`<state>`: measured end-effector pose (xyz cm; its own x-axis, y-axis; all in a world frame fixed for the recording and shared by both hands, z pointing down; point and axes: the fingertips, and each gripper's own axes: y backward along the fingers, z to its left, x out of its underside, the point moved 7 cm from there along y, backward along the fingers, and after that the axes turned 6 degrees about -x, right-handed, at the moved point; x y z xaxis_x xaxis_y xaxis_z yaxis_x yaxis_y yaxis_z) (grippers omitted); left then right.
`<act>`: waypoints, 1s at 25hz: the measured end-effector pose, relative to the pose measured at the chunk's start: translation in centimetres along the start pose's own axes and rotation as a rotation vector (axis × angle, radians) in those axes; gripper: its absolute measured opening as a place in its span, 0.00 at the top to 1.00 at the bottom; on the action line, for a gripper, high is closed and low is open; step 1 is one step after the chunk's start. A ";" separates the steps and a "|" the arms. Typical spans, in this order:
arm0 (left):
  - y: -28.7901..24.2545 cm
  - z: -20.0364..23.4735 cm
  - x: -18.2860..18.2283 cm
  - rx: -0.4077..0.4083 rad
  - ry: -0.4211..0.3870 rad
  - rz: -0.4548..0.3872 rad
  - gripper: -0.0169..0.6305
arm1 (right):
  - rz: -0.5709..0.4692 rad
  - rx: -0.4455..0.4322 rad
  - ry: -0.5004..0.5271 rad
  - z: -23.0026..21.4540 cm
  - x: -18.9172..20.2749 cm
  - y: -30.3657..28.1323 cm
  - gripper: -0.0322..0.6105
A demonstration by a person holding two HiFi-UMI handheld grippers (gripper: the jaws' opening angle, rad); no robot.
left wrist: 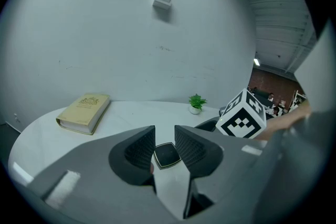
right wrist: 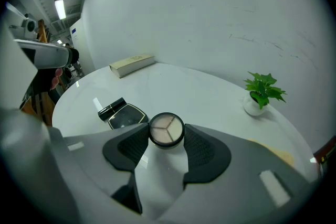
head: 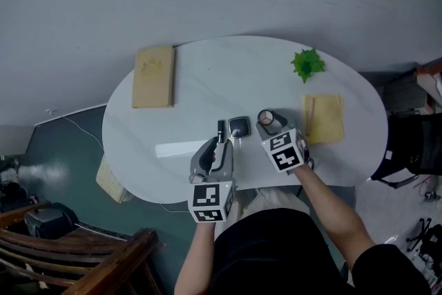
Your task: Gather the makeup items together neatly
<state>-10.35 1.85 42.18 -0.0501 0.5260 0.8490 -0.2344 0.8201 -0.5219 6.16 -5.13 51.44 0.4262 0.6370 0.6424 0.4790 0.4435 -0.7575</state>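
Makeup on the surface (head: 207, 72) comes to 3 pieces: a round compact (right wrist: 166, 127) with 3 pale shades, a black square compact (head: 239, 126) and a dark lipstick (head: 221, 128). The right tool (right wrist: 166, 139) pinches the round compact between its pad tips, low over the near edge and just right of the square one. Gripping at the tips probably leaves the case free to be set down flat beside its neighbour. The left tool (left wrist: 165, 136) is spread partway and holds nothing. The square compact shows through its gap, lying beyond the tips and not touched. It looks placed to steady or nudge that piece once the round one arrives. Lipstick and square compact already lie side by side, so they serve as the gathering spot. A tan book (head: 153, 77), a small plant (head: 307, 64) and a yellow pad (head: 323, 118) sit well apart and seem no part of the job.
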 end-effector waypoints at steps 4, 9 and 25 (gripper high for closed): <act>0.2 0.3 0.4 -0.006 0.004 0.007 0.80 | 0.020 -0.007 0.008 0.5 0.9 -0.5 0.61; 0.3 0.5 0.5 -0.014 0.007 0.011 0.80 | 0.034 -0.022 0.011 1.0 1.8 -1.0 0.61; 1.1 0.7 1.2 -0.027 0.005 0.017 0.80 | 0.073 -0.028 0.058 2.1 3.0 -1.8 0.60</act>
<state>-11.30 3.22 42.66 -0.0487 0.5409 0.8397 -0.2068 0.8170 -0.5383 4.98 -2.75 54.46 0.5038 0.6294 0.5916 0.4656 0.3790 -0.7997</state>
